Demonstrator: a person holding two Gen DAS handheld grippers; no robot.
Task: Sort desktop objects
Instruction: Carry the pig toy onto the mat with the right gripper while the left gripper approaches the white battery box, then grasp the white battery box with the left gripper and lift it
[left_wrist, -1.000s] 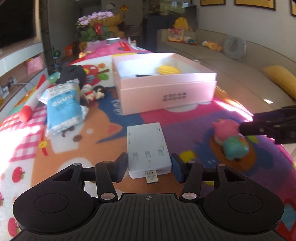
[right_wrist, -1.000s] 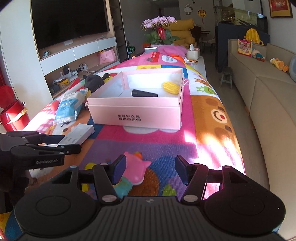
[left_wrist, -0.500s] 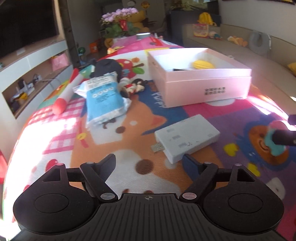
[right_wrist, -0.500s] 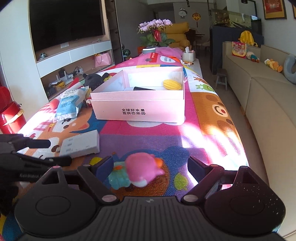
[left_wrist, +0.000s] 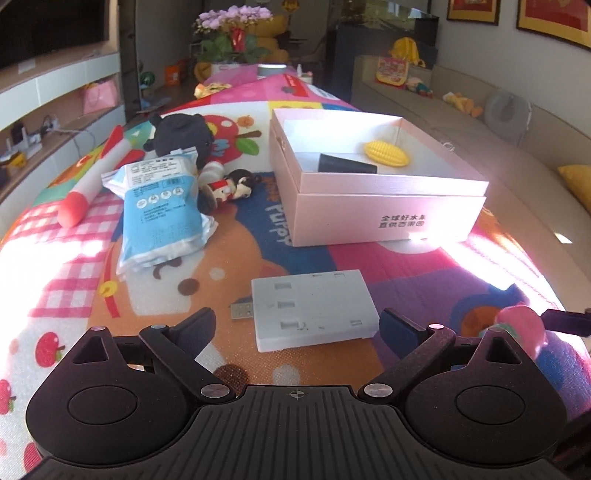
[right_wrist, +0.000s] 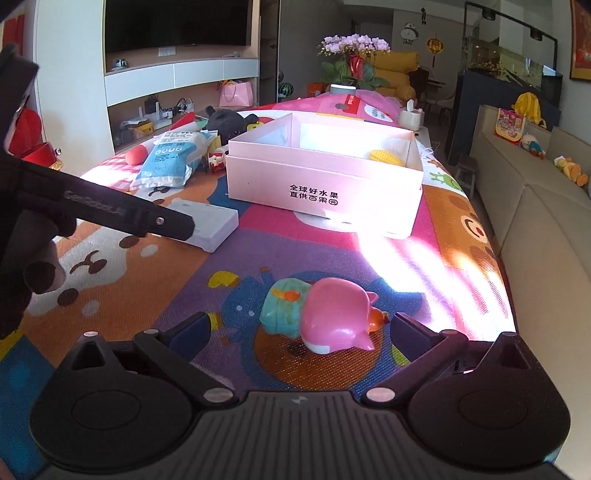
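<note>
The surface (left_wrist: 424, 266), covered by a bright cartoon mat, carries most of the things not yet sorted. Largest on it is the open pink box (left_wrist: 388, 218), which stands toward the far middle and already holds a yellow corn toy (left_wrist: 386, 154) and a dark cylinder (left_wrist: 345, 164) lying side by side on its floor; judging by that, two pieces are done and the greater part is left.

Left of the box lie the blue-and-white packet (left_wrist: 159, 214), a black plush toy (left_wrist: 181, 131) behind it, a red-tipped marker (left_wrist: 90, 184) at the far left and a small figure doll (left_wrist: 231, 186) beside the packet, all outside the box.

Nearer the cameras, the grey USB hub (left_wrist: 314, 310) lies flat on the mat, its plug pointing left. The left gripper (left_wrist: 295, 328) has just been opening; its jaws stand wide with the hub between them, and the pads are clear of it on both sides, so it holds nothing.

The pink-and-teal toy (right_wrist: 325, 314) lies on its side on the mat, well short of the box. The right gripper (right_wrist: 301, 328) has likewise just been opening, and its jaws are spread wide on either side of the toy without touching it. Both pieces still need carrying to the box.
</note>
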